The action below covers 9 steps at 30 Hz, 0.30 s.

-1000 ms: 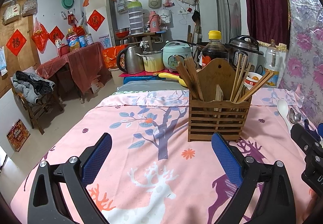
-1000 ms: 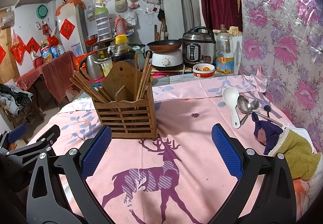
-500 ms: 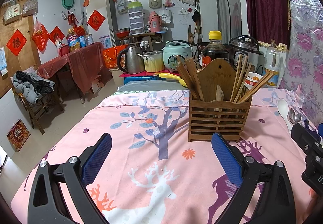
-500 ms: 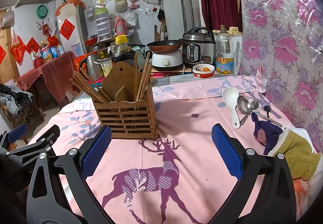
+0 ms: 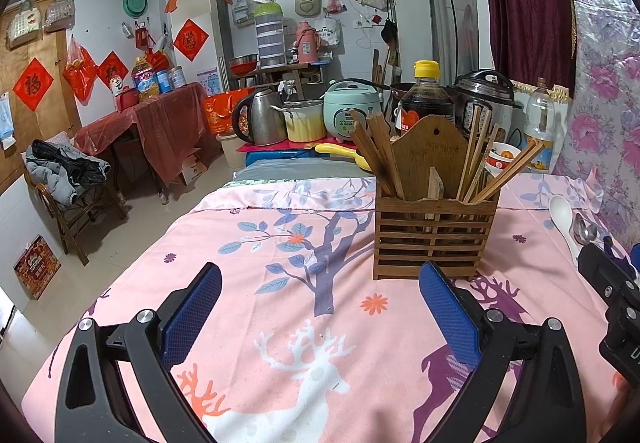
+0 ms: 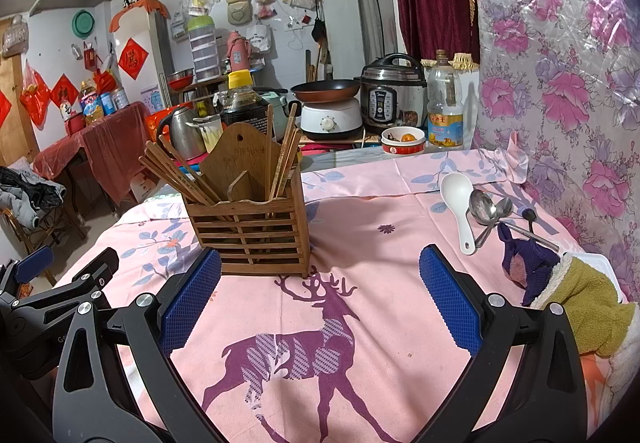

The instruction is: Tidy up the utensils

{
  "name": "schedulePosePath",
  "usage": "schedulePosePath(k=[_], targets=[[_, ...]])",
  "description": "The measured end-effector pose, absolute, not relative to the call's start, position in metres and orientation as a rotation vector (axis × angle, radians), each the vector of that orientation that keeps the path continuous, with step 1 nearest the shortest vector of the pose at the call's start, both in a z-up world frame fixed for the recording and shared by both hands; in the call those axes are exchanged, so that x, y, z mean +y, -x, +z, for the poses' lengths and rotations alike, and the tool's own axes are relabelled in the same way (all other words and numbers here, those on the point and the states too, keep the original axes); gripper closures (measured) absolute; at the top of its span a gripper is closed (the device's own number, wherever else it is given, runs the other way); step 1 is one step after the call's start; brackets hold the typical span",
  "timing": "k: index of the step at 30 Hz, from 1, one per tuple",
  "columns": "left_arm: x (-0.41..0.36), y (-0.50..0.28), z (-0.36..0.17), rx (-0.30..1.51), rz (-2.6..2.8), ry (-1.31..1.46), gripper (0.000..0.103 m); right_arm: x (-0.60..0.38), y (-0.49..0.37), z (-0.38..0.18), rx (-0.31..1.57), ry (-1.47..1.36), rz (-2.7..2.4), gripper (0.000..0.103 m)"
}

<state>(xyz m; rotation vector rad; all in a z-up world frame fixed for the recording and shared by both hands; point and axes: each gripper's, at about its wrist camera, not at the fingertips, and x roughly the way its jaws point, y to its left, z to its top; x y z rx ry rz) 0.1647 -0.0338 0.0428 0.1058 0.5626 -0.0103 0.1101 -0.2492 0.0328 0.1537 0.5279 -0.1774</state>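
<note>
Both tools (image 5: 320,307) (image 6: 320,291) spread, empty; wooden holder (image 6: 256,231) ahead; its engraving unreadable.

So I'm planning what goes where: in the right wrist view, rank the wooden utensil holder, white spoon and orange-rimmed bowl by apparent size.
1. wooden utensil holder, clearly largest.
2. white spoon.
3. orange-rimmed bowl; it sits farther back, so it may only look smaller than the spoon.

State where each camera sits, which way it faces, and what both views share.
Left wrist: on the left gripper, facing across the pink tablecloth toward the wooden holder; the right gripper's body shows at right.
Right wrist: on the right gripper, facing the holder and white spoon; the left gripper shows at left.
Shared: holder, chopsticks, spoon, tablecloth.
</note>
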Motion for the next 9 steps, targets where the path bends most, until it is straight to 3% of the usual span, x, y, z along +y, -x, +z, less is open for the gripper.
schedulePosePath(k=[9], targets=[[-0.0276,-0.1619,0.044,0.55,-0.013,-0.094,0.006,-0.2494,-0.1102,0.0332,0.527,-0.154,-0.178,0.007]])
